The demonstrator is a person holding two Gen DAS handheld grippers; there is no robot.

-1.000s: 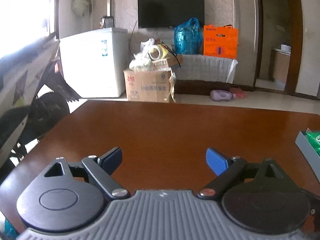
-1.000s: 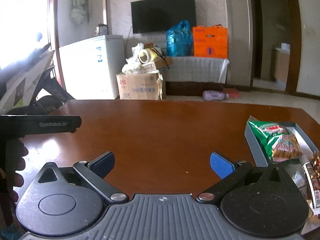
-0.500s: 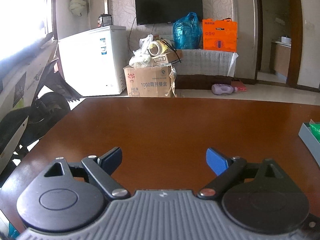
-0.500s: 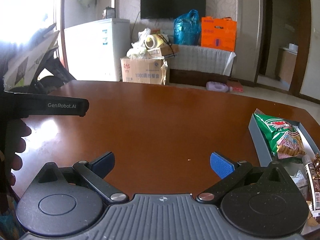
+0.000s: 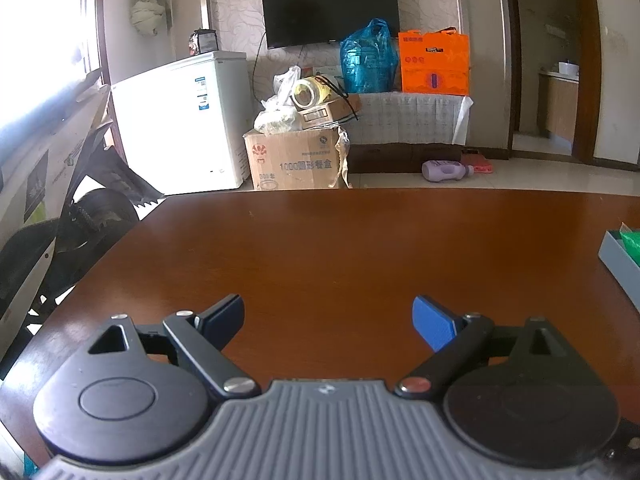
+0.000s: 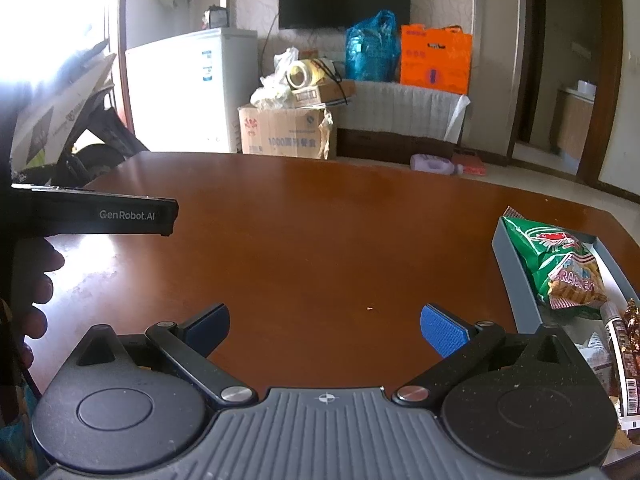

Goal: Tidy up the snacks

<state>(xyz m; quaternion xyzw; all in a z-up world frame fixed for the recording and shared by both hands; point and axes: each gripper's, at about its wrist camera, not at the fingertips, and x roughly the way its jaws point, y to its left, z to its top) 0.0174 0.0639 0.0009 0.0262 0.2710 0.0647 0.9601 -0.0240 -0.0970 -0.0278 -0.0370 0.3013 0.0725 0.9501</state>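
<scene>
Table point(image 5: 340, 248) fills the left wrist view, brown and shiny. The left gripper point(image 5: 328, 322) sits low over the near part of it, with its two blue fingers point(image 5: 434, 322) spread wide and nothing between them. At the far right edge of this view you can see one corner of a gray box point(image 5: 618, 264) with a bit of green inside. Past the far side of the table stand a white fridge point(image 5: 180, 124), a cardboard box point(image 5: 296, 164), a black TV point(image 5: 330, 8) on the wall, a blue bag point(image 5: 368, 64) and an orange bag point(image 5: 434, 64).

In the right wrist view, the right gripper point(image 6: 325, 330) also has its blue fingers point(image 6: 444, 334) spread wide, and they hold nothing. The gray box point(image 6: 516, 280) lies on the table point(image 6: 320, 232) to the right, just beside the right finger. Inside it, at the far end, is a green snack bag point(image 6: 560, 260). Nearer in the box are a dark snack bar point(image 6: 620, 356) and some small wrapped snacks I cannot make out. On the left, a hand point(image 6: 34, 292) holds the black body of the left gripper point(image 6: 96, 212) above the table.
</scene>
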